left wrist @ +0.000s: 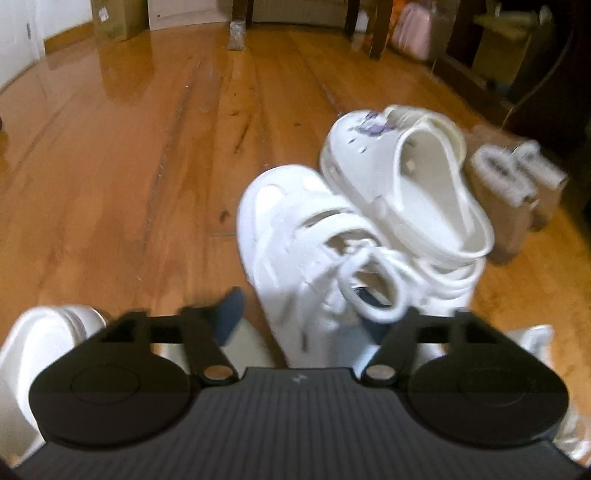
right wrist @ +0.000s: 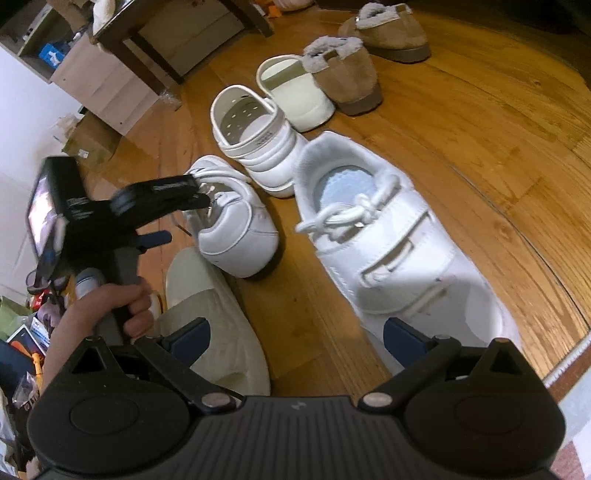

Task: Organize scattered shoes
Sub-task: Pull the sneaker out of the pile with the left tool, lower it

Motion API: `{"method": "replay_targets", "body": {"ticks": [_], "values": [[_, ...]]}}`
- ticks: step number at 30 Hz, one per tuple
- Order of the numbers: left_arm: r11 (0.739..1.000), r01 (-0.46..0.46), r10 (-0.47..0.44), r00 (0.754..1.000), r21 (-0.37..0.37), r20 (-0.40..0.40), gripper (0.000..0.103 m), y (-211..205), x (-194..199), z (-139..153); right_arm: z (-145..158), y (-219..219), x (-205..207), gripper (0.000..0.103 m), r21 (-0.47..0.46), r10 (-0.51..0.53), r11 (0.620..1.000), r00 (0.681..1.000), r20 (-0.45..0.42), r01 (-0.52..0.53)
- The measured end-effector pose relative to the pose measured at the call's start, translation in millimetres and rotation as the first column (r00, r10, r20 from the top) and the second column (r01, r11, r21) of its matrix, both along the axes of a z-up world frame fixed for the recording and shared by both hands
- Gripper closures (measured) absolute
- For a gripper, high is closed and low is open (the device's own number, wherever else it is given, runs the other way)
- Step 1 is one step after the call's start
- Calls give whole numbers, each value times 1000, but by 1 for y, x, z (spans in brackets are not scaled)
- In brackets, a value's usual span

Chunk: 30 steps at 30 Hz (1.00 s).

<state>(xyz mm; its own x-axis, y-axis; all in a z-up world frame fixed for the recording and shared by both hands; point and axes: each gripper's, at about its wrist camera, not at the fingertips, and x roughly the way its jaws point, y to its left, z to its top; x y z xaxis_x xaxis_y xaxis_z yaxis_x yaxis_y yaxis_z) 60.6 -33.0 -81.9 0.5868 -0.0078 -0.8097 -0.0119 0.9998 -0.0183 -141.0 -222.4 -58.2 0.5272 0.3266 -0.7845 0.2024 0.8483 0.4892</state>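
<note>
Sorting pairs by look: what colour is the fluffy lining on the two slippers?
Grey, against tan suede slippers; clearest in the right wrist view.

Soft daylight, floor point(left wrist: 147, 129) glare, motion blur, fisheye-bent edges

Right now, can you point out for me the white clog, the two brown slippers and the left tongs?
White clog point(right wrist: 255, 140), right wrist view, on its heel strap.
Near brown slipper point(right wrist: 345, 77), right wrist view, on its suede side.
Far brown slipper point(right wrist: 388, 35), right wrist view, on its suede side.
Left tongs point(right wrist: 192, 192), right wrist view, between the tips.
</note>
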Motion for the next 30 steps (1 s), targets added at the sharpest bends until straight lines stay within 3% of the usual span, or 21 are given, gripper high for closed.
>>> {"method": "replay_targets", "body": {"ticks": [2, 5, 7, 9, 12, 18, 22, 28, 30], "values": [[1000, 1, -2, 998, 6, 55, 35, 1, 5, -5, 0, 1, 1, 3, -2, 5, 1000, 1000, 0, -5], [999, 28, -26, 997, -33, 71, 72, -1, 6, -2, 1, -1, -1, 3, -6, -3, 1000, 1000, -2, 3], [999, 36, -36, 996, -2, 77, 77, -5, 4, 3, 2, -6, -5, 3, -11, -19, 1000, 1000, -6, 19], [994, 25, -17, 997, -105, 81, 77, 7, -1, 5, 3, -13, -9, 3, -14, -36, 999, 999, -7, 36], [985, 9, 7, 996, -172, 93, 80, 21, -8, 12, 7, -23, -17, 3, -22, -56, 998, 998, -7, 56], [981, 3, 28, 988, -196, 154, 81, 24, -41, 40, 15, -37, -27, 3, -49, -74, 996, 997, -6, 74], [964, 15, 34, 983, -266, 180, 81, 27, -68, 62, 26, -42, -32, 3, -68, -70, 995, 998, -1, 70], [943, 122, -68, 981, -309, 182, 80, -3, -98, 97, 51, -60, -47, 3, -146, -60, 987, 998, 1, 59], [914, 179, -115, 975, -365, 190, 80, -22, -106, 108, 61, -72, -56, 3, -191, -90, 977, 996, 9, 90]]}}
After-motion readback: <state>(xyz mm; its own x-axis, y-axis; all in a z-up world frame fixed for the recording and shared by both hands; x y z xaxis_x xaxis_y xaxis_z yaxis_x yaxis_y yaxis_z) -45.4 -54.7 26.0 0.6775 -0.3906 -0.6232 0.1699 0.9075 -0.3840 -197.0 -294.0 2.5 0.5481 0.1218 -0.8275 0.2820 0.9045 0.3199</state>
